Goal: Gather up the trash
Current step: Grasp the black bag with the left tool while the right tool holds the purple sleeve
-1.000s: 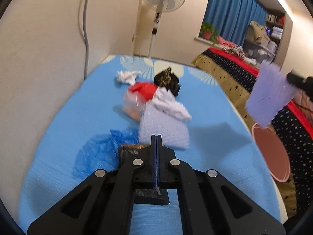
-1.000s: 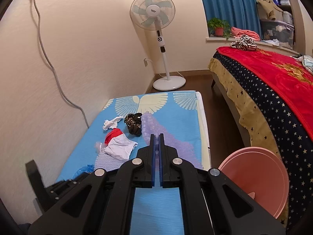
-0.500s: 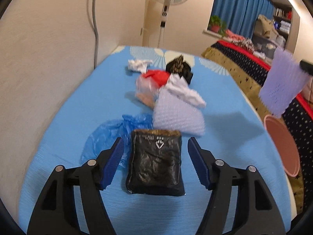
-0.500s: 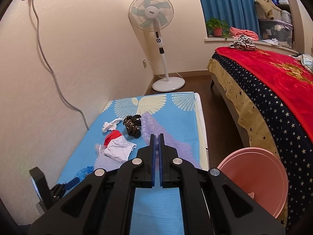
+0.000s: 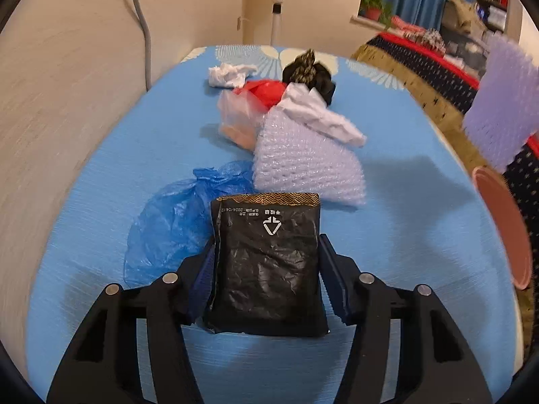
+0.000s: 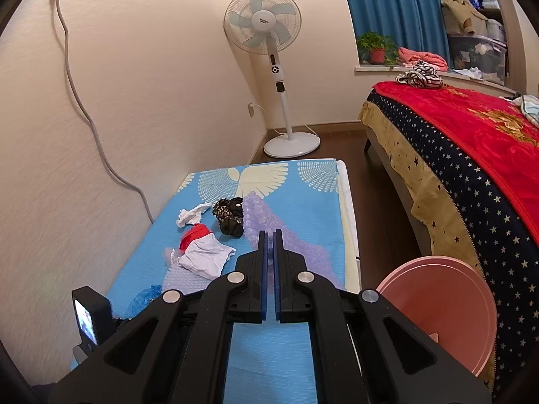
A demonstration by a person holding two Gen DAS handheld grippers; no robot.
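A black foil pouch (image 5: 266, 262) lies on the blue mat (image 5: 404, 235). My left gripper (image 5: 266, 252) is open with a finger on each side of the pouch, close to its edges. Beyond it lie a blue plastic bag (image 5: 175, 222), a bubble-wrap sheet (image 5: 303, 165), white paper (image 5: 320, 114), a red and clear bag (image 5: 249, 107), a black wrapper (image 5: 310, 70) and a white tissue (image 5: 225, 75). My right gripper (image 6: 268, 235) is shut on a purple bubble-wrap sheet (image 6: 269, 229), held above the mat; this sheet shows in the left wrist view (image 5: 502, 107).
A pink basin (image 6: 438, 309) stands on the floor right of the mat, beside a bed with a red starred cover (image 6: 471, 155). A standing fan (image 6: 269, 67) is past the mat's far end. A wall with a cable (image 6: 87, 114) borders the mat's left side.
My left gripper has opened and moved forward and down, so its fingers now straddle the black pouch. My right gripper stays shut on the purple sheet, nearly still.
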